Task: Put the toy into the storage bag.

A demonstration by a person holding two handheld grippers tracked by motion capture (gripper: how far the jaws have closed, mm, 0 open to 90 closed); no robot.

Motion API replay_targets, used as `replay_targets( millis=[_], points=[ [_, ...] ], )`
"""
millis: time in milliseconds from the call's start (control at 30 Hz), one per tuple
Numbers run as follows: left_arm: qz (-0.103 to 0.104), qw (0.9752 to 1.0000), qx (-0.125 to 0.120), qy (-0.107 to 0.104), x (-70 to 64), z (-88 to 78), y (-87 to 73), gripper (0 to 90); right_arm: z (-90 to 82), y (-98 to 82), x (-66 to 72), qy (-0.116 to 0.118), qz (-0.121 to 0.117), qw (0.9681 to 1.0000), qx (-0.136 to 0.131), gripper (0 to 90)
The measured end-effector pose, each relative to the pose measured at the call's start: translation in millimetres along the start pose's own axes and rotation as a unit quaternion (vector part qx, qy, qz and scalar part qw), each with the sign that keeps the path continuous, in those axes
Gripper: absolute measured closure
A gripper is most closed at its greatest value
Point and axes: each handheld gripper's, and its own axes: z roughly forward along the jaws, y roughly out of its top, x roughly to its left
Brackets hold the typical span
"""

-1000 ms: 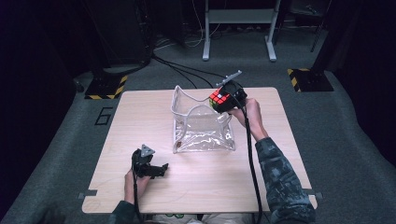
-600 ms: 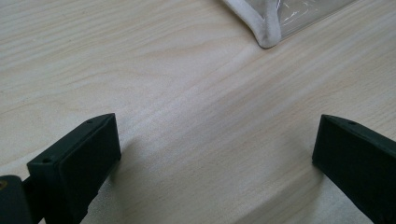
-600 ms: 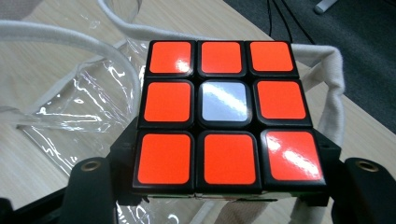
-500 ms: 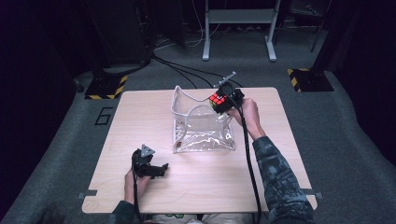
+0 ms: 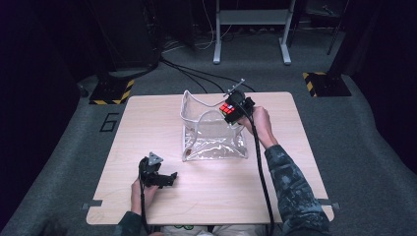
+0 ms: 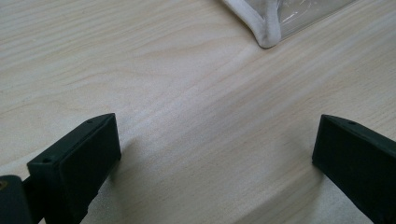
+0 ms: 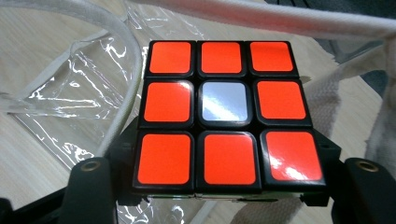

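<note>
Gripping puzzle cube (image 7: 222, 114), orange face, silver centre, right gripper (image 7: 224, 186) clamped, left gripper (image 6: 215, 158) apart.

One camera sits high above my side of the table (image 5: 147, 123) and looks forward and down, far enough back to see the whole top and the floor past it. A camera on my left gripper (image 6: 215, 154) looks along its jaws, very close to the wood, with a corner of the clear bag (image 6: 268, 28) at the top. A camera on my right gripper (image 7: 219, 186) looks right at the cube (image 7: 219, 112), very near, with the bag behind. All three views share the bag.
</note>
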Motion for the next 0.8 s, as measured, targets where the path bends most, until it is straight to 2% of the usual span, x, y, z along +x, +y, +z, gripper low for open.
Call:
replay_targets(
  millis=[67, 100, 133, 233, 300, 400, 600, 800],
  points=[
    [0.000, 1.0000, 0.000, 0.000, 0.0, 0.0, 0.0, 0.6, 1.4, 1.1, 1.5, 0.000, 0.000, 1.0000, -0.001, 33.0],
    [0.000, 1.0000, 0.000, 0.000, 0.0, 0.0, 0.0, 0.6, 1.5, 1.4, 0.8, 0.001, -0.012, 0.9999, 0.002, 33.0],
    [0.000, 1.0000, 0.000, 0.000, 0.0, 0.0, 0.0, 0.6, 2.0, 2.2, 1.7, 0.000, -0.014, 0.9999, 0.002, 33.0],
    [0.000, 1.0000, 0.000, 0.000, 0.0, 0.0, 0.0, 0.7, 3.4, 3.5, 3.1, 0.001, -0.017, 0.9998, 0.008, 33.0],
    [0.000, 1.0000, 0.000, 0.000, 0.0, 0.0, 0.0, 0.7, 3.2, 4.0, 4.3, 0.000, -0.011, 0.9998, 0.015, 33.0],
    [0.000, 1.0000, 0.000, 0.000, 0.0, -0.1, 0.0, 0.6, 3.5, 3.2, 2.7, 0.003, -0.014, 0.9999, 0.008, 32.6],
    [0.000, 1.0000, -0.001, 0.000, -0.1, 0.2, -0.1, 0.7, -4.5, 1.9, 3.0, 0.006, -0.002, 1.0000, -0.007, 15.4],
    [-0.002, 1.0000, 0.000, -0.001, -0.4, 0.0, -0.1, 0.7, -22.9, -1.1, 4.8, 0.016, 0.003, 0.9992, -0.037, 10.5]
  ],
)
